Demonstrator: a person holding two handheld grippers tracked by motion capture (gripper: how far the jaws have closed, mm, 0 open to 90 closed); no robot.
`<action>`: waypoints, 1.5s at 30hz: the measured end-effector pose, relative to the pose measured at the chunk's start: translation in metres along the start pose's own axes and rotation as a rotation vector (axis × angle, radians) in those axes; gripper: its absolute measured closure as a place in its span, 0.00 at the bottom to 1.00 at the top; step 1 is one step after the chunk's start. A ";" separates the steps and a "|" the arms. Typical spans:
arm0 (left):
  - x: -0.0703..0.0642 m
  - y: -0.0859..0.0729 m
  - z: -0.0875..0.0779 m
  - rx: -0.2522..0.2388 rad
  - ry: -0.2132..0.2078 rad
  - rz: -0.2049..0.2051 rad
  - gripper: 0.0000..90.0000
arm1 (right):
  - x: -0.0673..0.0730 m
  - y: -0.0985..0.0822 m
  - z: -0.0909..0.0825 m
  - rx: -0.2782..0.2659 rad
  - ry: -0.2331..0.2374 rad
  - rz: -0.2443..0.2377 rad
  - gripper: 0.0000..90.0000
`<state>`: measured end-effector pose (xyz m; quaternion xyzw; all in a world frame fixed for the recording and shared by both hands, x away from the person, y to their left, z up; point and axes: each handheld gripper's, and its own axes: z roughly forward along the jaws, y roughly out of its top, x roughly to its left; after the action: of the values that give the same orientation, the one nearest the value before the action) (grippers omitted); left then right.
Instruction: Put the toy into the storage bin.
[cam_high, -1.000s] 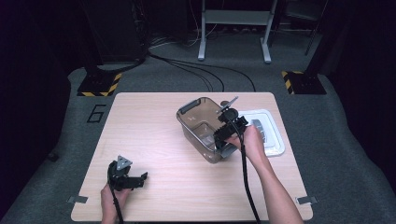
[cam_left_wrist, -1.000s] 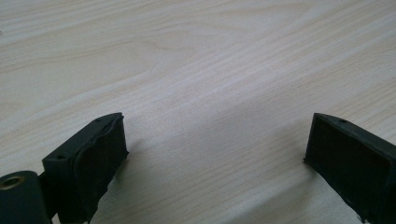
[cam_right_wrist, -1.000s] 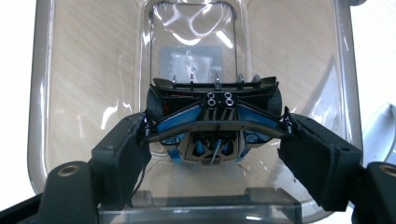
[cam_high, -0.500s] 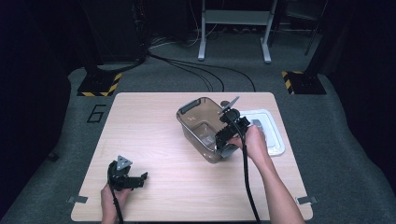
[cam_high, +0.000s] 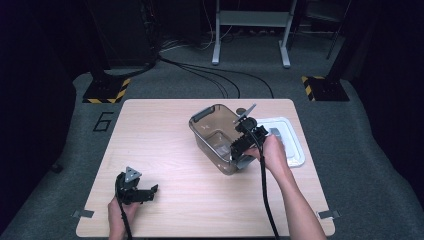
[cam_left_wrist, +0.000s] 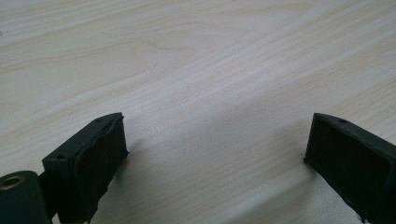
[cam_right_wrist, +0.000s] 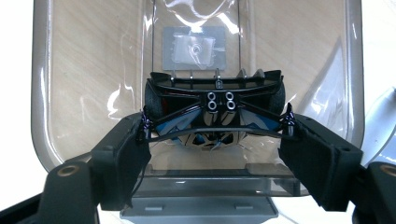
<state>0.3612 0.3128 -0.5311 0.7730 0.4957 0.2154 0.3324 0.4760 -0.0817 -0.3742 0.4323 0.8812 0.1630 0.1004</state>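
My right gripper (cam_high: 240, 144) hangs over the near end of a clear plastic box (cam_high: 202, 116) with grey latches. In the right gripper view its jaws (cam_right_wrist: 215, 136) are shut on a small black toy car (cam_right_wrist: 215, 95) with blue parts, the pads touching its two sides. The car hangs above the box floor (cam_right_wrist: 93, 60), inside the rim (cam_right_wrist: 39, 93). My left gripper (cam_high: 146, 192) lies on the wooden table (cam_high: 165, 125) near the front left edge. It is open (cam_left_wrist: 215, 135), with only bare wood between its fingers.
The box's white lid (cam_high: 292, 145) lies flat on the table just right of the box, under the right hand. A label (cam_right_wrist: 193, 48) is stuck on the box floor. Black cables and metal stand legs cross the floor beyond the table.
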 end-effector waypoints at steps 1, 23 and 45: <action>0.000 0.000 0.000 0.000 0.000 0.000 0.06 | 0.000 0.000 0.000 -0.001 -0.001 0.000 0.26; 0.000 0.000 0.000 0.001 -0.001 0.000 0.06 | 0.001 -0.001 0.000 -0.004 -0.005 -0.005 0.26; 0.000 0.000 0.000 0.001 -0.001 0.000 0.06 | -0.005 -0.021 -0.028 -0.091 0.016 0.008 0.09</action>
<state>0.3614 0.3129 -0.5311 0.7732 0.4957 0.2147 0.3321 0.4546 -0.1030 -0.3564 0.4294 0.8719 0.2069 0.1123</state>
